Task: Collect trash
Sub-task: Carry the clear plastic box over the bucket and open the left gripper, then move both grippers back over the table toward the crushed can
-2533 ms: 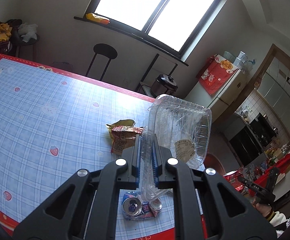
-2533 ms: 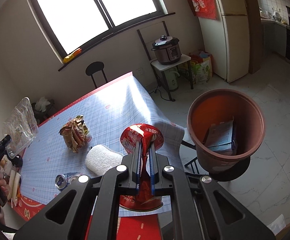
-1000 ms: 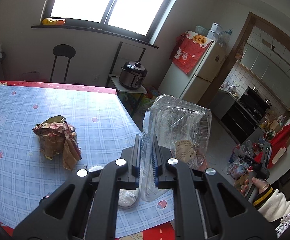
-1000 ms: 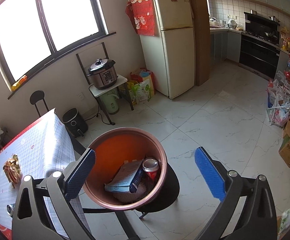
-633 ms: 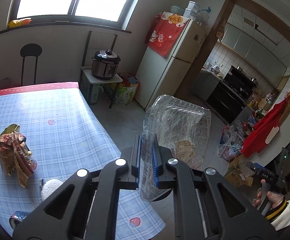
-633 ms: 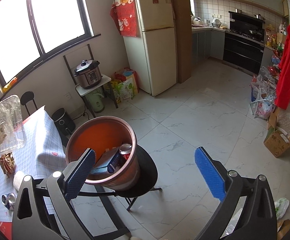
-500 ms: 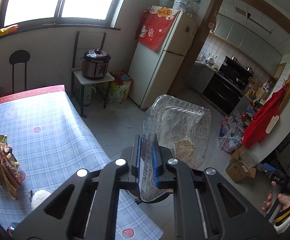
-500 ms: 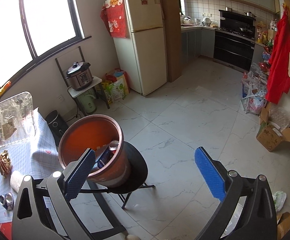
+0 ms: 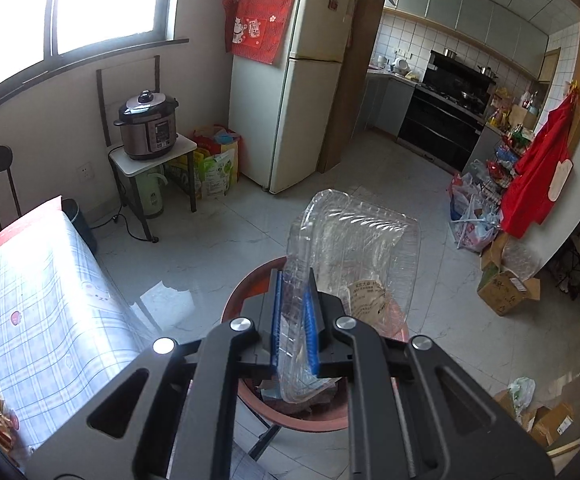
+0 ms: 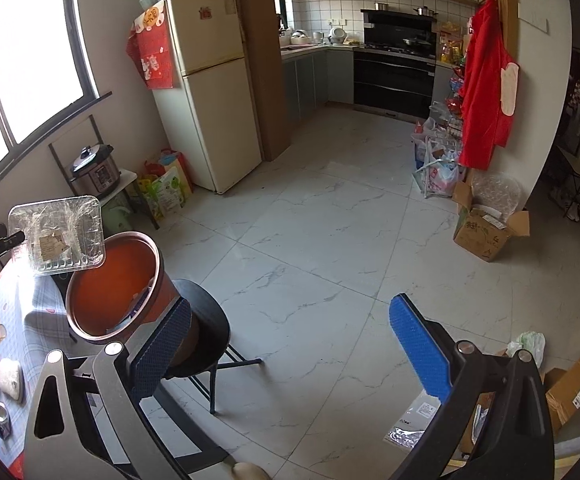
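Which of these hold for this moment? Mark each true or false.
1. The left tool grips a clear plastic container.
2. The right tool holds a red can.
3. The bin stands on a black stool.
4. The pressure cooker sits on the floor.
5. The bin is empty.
1. True: the left tool is shut on the clear plastic container.
2. False: the right tool is open and holds nothing.
3. True: the reddish-brown bin stands on the black stool.
4. False: the pressure cooker sits on a small white-topped stand.
5. False: trash shows inside it.
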